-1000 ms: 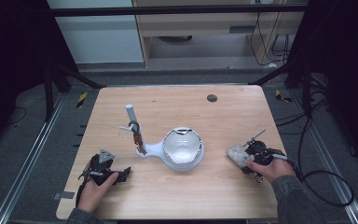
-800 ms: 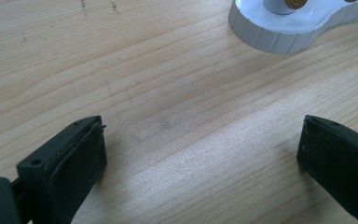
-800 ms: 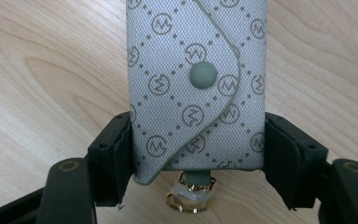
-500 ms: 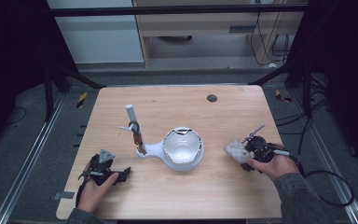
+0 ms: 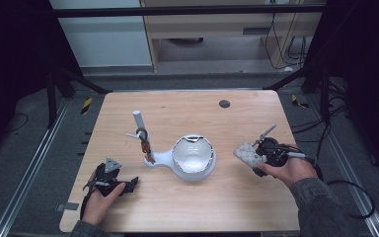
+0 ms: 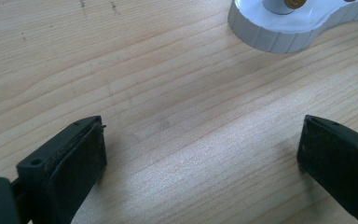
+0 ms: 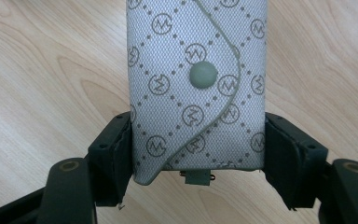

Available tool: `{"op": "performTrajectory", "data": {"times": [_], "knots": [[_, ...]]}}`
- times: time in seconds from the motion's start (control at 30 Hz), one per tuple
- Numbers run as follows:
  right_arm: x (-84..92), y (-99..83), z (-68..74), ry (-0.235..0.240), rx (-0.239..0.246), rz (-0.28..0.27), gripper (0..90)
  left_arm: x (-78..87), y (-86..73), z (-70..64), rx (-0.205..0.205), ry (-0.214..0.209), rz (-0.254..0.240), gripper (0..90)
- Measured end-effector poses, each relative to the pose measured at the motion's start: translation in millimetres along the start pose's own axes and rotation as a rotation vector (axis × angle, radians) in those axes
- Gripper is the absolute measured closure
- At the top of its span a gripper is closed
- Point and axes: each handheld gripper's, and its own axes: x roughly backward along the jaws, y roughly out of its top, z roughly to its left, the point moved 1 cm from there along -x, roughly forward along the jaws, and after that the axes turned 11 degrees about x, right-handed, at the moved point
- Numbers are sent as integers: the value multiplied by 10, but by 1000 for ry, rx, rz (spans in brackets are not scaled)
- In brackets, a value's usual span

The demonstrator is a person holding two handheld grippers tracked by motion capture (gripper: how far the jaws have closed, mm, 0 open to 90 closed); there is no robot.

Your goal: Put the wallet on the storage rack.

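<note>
Just beside the white bowl (image 5: 193,157), right gripper (image 7: 198,154) clamps the pouch (image 7: 196,88); left gripper (image 6: 200,154) fingers apart.

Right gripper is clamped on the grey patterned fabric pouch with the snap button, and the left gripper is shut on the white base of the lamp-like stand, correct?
Not quite. The left gripper is open, its jaws wide apart over bare wooden table, short of the white base, as the left gripper view shows. The right gripper is indeed clamped on the grey patterned fabric pouch.
</note>
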Motion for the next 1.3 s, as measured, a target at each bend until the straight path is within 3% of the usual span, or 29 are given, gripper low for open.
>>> {"op": "performTrajectory", "data": {"times": [1.3], "knots": [[380,413,315,-27,158,-13,315,0,0,3,-1,-3,0,6]]}}
